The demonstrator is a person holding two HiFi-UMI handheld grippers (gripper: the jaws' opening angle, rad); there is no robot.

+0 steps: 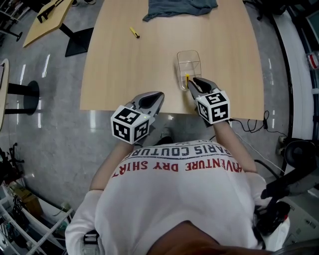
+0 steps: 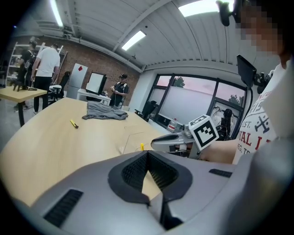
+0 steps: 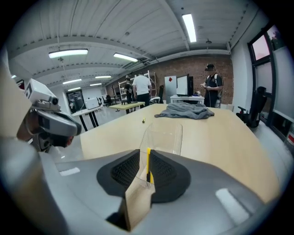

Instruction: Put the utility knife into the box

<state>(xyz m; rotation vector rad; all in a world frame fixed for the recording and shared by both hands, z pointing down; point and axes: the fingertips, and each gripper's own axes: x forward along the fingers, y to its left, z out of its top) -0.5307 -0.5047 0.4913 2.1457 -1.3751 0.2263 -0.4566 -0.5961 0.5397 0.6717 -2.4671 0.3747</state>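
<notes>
My right gripper (image 1: 191,81) is shut on a yellow utility knife (image 1: 187,78) at the near end of a clear plastic box (image 1: 189,63) on the wooden table. In the right gripper view the knife (image 3: 148,164) stands upright between the pads, with the box (image 3: 161,136) just beyond the tips. A second yellow knife (image 1: 134,32) lies far left on the table. My left gripper (image 1: 157,95) hangs over the table's front edge, left of the box, shut on nothing. From the left gripper view, the right gripper (image 2: 158,143) shows with the knife's tip (image 2: 142,147).
A grey cloth (image 1: 181,7) lies at the table's far edge. The table's front edge (image 1: 169,112) runs just under both grippers. Other tables and several people stand in the room beyond (image 3: 140,87). Cables lie on the floor at right (image 1: 251,123).
</notes>
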